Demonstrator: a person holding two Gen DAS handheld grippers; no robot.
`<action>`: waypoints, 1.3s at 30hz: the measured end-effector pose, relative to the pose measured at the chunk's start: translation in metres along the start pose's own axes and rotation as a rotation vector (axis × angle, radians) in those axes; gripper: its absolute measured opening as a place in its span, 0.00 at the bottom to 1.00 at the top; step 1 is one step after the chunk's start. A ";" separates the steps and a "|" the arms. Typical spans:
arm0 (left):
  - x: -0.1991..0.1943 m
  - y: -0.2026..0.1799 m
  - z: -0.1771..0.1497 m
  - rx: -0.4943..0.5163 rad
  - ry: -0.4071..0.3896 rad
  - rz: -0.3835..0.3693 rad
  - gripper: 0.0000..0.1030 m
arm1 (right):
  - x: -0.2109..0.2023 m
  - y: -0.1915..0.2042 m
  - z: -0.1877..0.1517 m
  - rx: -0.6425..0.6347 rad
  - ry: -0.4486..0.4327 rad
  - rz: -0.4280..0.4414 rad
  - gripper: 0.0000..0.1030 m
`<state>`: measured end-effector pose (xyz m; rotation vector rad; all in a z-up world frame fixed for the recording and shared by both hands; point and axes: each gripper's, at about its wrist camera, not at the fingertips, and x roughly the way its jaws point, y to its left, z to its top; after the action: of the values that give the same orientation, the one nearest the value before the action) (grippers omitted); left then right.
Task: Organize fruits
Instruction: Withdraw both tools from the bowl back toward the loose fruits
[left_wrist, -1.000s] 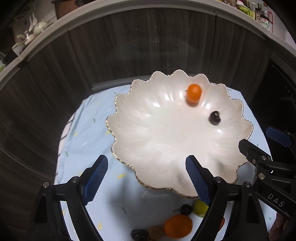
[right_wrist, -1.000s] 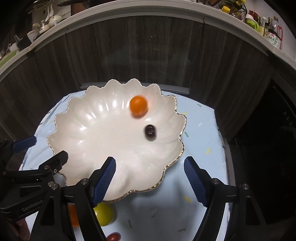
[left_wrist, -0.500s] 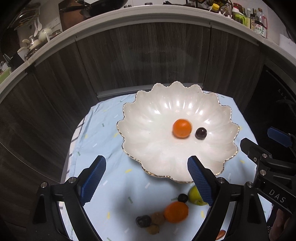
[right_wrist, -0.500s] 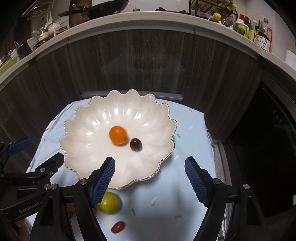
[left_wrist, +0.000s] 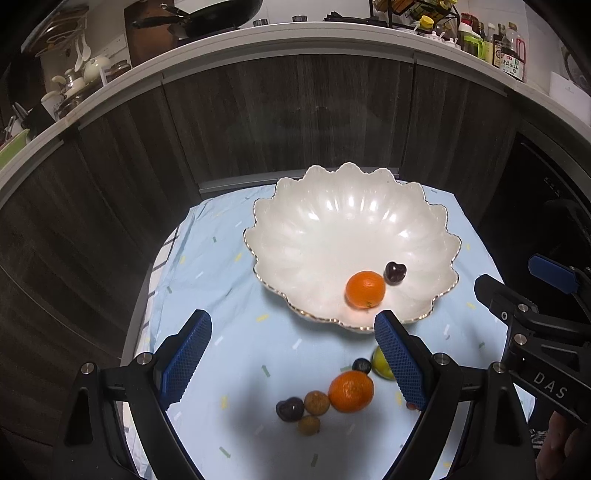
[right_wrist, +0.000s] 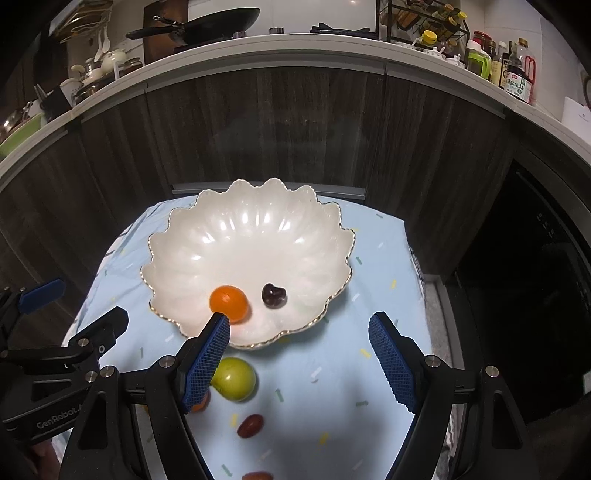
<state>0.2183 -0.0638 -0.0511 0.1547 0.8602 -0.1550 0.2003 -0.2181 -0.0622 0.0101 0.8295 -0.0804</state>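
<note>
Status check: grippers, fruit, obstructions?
Both grippers open, empty. Orange fruit, dark fruit in bowl; others on cloth. Nothing blocking.

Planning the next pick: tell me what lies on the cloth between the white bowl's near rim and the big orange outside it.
In the left wrist view, a small dark fruit lies between the bowl rim and the big orange, touching the orange; otherwise bare blue cloth.

home kitchen | countertop (right_wrist: 295, 46) | frying pan (right_wrist: 207, 24) | sauce bottles (right_wrist: 517, 79)
</note>
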 end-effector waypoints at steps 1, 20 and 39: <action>-0.001 0.000 -0.002 0.000 0.001 0.000 0.88 | 0.000 0.001 -0.001 0.000 0.001 0.001 0.76; -0.012 0.012 -0.040 0.004 0.014 -0.004 0.88 | -0.013 0.011 -0.034 0.009 0.019 -0.007 0.76; -0.003 0.014 -0.092 0.027 0.065 -0.030 0.88 | -0.014 0.024 -0.075 -0.022 0.062 -0.033 0.76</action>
<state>0.1512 -0.0313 -0.1069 0.1733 0.9258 -0.1902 0.1375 -0.1898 -0.1025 -0.0216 0.8926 -0.1026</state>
